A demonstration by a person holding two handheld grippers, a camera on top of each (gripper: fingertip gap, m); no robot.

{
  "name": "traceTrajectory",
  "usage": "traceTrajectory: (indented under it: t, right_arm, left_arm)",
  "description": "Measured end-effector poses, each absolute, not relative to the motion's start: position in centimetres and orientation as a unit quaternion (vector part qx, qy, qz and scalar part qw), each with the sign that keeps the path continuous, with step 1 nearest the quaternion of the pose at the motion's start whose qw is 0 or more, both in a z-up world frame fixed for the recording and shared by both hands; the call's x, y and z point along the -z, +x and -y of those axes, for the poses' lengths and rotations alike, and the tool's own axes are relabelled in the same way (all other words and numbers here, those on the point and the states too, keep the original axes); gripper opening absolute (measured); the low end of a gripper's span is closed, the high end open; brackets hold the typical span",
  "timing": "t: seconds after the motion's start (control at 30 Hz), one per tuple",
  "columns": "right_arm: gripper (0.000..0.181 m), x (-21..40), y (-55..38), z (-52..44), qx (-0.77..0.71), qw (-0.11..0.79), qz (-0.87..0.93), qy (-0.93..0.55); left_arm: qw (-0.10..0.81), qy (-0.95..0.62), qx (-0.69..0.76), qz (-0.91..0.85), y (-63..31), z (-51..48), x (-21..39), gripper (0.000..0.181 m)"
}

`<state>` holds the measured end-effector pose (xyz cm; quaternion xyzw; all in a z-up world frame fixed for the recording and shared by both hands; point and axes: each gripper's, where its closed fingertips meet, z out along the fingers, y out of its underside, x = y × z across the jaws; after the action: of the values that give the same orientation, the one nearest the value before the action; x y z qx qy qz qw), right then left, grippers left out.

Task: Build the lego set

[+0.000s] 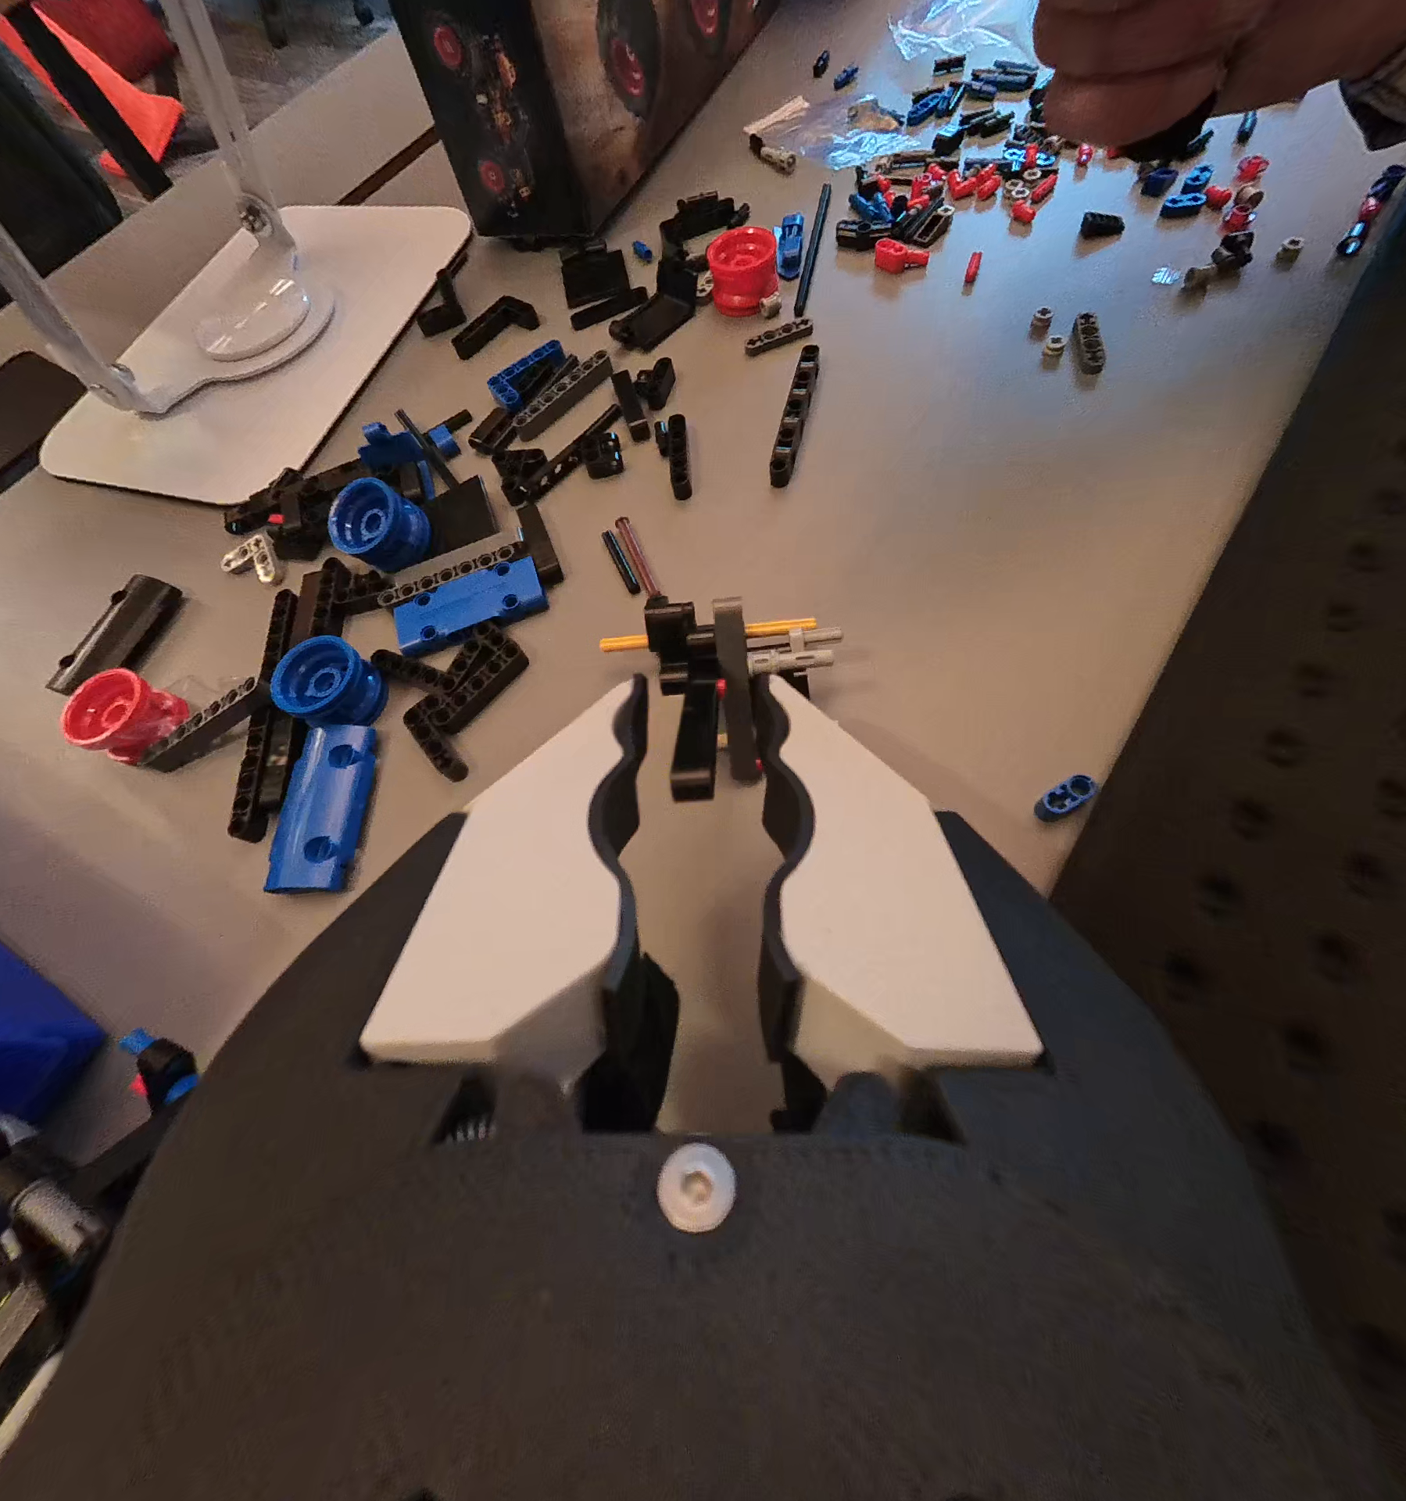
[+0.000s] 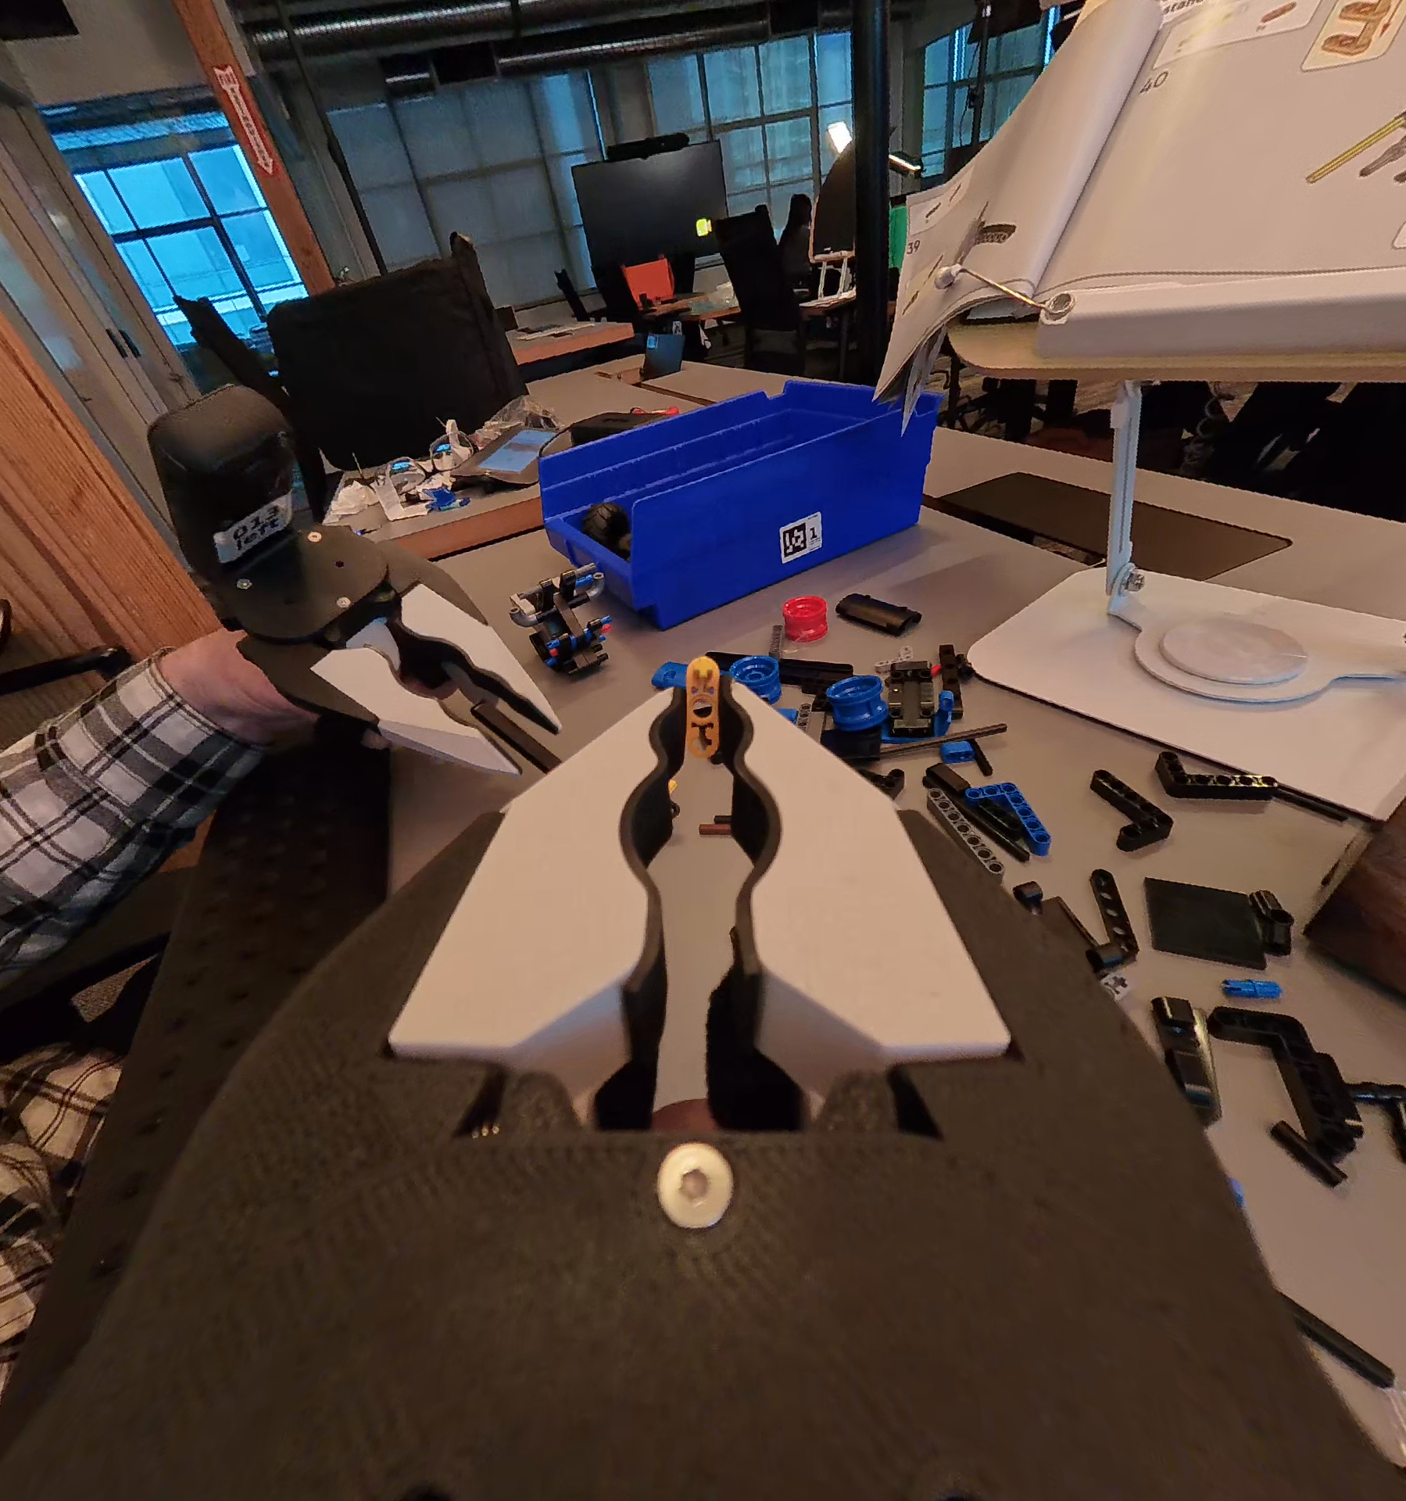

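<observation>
Left claw (image 1: 703,690) clamps black-grey assembly (image 1: 707,674) | right claw (image 2: 701,690) pinches orange piece (image 2: 702,719)

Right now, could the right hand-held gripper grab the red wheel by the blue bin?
Probably not yet. The right hand-held gripper is already shut on a small orange piece, so it has no free grip. The red wheel itself sits in the open.

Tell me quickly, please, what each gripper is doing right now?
Left gripper: shut on the small black-and-grey assembly.
Right gripper: shut on a small orange piece.
</observation>
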<state>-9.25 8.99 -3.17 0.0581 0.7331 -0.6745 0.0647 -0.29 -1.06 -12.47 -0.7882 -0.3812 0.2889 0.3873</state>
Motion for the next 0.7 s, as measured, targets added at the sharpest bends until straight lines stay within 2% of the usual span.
traceTrajectory:
  t: [0.3, 0.5, 0.6, 0.7]
  right_arm:
    - [0.005, 3.2, -9.1, -9.0, 0.674, 0.064, -0.733, 0.056]
    - [0.005, 3.4, -9.1, -8.9, 0.672, 0.064, -0.736, 0.056]
    - [0.005, 3.3, -9.2, -8.9, 0.672, 0.063, -0.736, 0.056]
    - [0.005, 3.1, -9.2, -9.0, 0.675, 0.063, -0.733, 0.057]
  left_arm:
    - [0.362, -0.782, -0.323, 0.392, 0.9, 2.6, 11.6, 0.032]
    - [0.287, -0.813, -0.367, 0.351, 0.6, 2.2, 11.2, 0.031]
    - [0.234, -0.832, -0.371, 0.340, 0.3, 2.5, 11.9, 0.018]
    - [0.239, -0.831, -0.365, 0.345, 0.2, 2.4, 12.1, 0.009]
